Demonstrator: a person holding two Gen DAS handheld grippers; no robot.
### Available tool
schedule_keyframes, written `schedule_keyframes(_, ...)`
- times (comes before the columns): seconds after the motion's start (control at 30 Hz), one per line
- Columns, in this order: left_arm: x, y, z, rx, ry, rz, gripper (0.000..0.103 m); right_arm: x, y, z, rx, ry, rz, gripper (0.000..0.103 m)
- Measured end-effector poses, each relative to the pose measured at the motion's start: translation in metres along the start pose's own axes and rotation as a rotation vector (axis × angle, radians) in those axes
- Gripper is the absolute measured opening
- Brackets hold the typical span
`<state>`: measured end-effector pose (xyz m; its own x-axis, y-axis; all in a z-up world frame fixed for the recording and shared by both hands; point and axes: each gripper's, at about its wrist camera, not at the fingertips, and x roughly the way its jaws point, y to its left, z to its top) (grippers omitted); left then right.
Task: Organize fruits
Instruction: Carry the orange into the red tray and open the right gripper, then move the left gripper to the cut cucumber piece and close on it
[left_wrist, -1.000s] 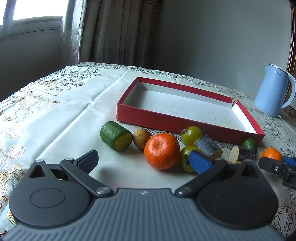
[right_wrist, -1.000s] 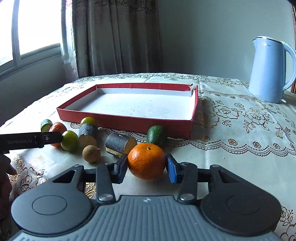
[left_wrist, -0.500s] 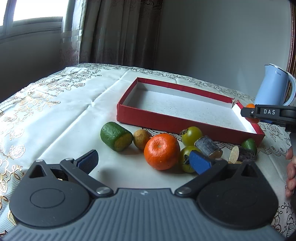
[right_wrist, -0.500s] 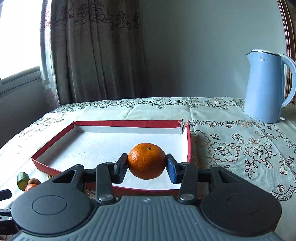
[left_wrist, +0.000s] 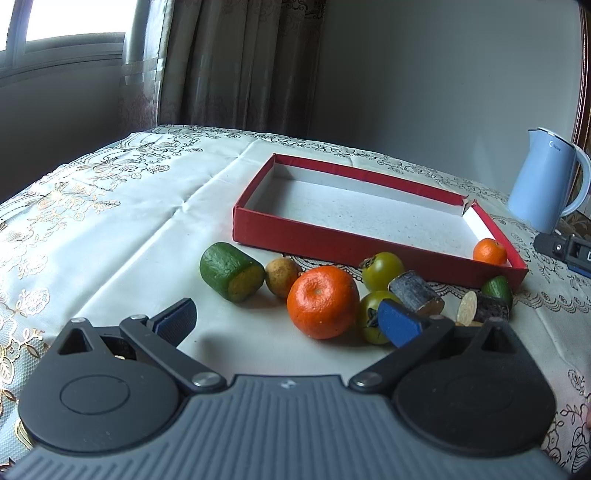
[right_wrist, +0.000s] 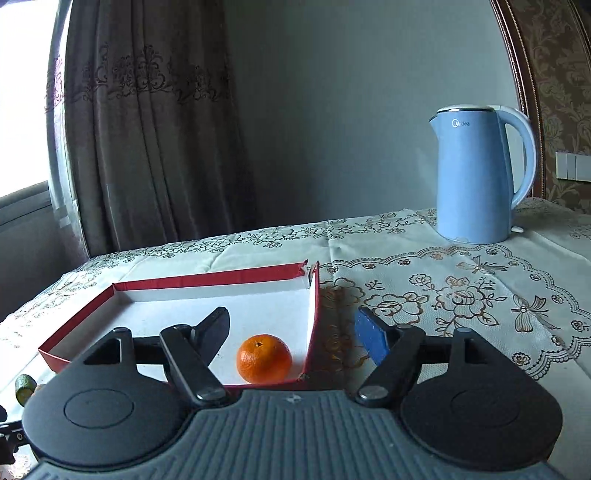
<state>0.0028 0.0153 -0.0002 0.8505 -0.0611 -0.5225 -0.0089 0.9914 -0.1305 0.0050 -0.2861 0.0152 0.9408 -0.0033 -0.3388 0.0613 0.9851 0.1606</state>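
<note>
My right gripper (right_wrist: 293, 332) is spread wide and holds nothing; the small round orange tangerine (right_wrist: 264, 358) lies below it in the near right corner of the shallow red cardboard tray (right_wrist: 207, 282). My left gripper (left_wrist: 288, 319) is likewise spread and bare above the cream embroidered tablecloth (left_wrist: 110, 229). Beyond it, a larger orange tangerine (left_wrist: 323, 302), a cut green fruit (left_wrist: 231, 271) and other pieces lie outside the tray; a light-blue electric kettle (right_wrist: 480, 173) stands far right.

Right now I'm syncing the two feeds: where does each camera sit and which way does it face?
Left wrist: low over the tablecloth, facing the loose fruit and red box; open left gripper shows.
Right wrist: at the box's near corner, facing the blue kettle; open right gripper shows.
Shared: box, kettle, small orange inside.
</note>
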Motion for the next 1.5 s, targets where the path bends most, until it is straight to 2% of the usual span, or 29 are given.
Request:
schedule_keyframes(0.23,0.000,0.000,0.000,-0.003,0.001,0.001,0.103,-0.012,-0.010,-0.024,0.017,0.147,-0.013,0.084)
schedule_keyframes(0.3,0.000,0.000,0.000,-0.005,0.002,0.002,0.103,-0.006,-0.007,-0.026,0.000,0.212,-0.010,0.093)
schedule_keyframes(0.37,0.000,0.001,0.001,-0.007,0.002,0.004,0.103,0.003,-0.001,-0.028,-0.031,0.291,-0.017,0.095)
schedule_keyframes(0.5,0.000,0.002,0.001,-0.015,0.001,0.006,0.103,0.007,0.011,-0.032,-0.103,0.331,-0.050,0.098)
schedule_keyframes(0.6,-0.006,0.006,0.000,-0.039,-0.030,0.015,0.103,0.009,0.011,-0.031,-0.101,0.340,-0.068,0.103)
schedule_keyframes(0.77,-0.021,0.019,-0.004,-0.044,-0.049,-0.041,0.103,0.009,0.010,-0.030,-0.103,0.340,-0.067,0.103)
schedule_keyframes(1.1,-0.052,0.022,-0.014,0.162,-0.168,-0.100,0.103,0.008,0.007,-0.030,-0.087,0.336,-0.058,0.103)
schedule_keyframes(1.23,-0.049,0.008,-0.007,0.240,-0.209,-0.089,0.103,0.008,0.007,-0.030,-0.084,0.334,-0.056,0.103)
schedule_keyframes(1.4,-0.025,-0.004,0.002,0.318,-0.171,-0.024,0.102,0.007,0.004,-0.030,-0.066,0.326,-0.047,0.103)
schedule_keyframes(1.47,-0.015,0.001,0.007,0.302,-0.136,-0.004,0.086,0.007,0.004,-0.030,-0.064,0.325,-0.046,0.103)
schedule_keyframes(1.5,-0.011,0.007,0.011,0.278,-0.116,0.000,0.085,0.007,0.004,-0.030,-0.064,0.324,-0.046,0.103)
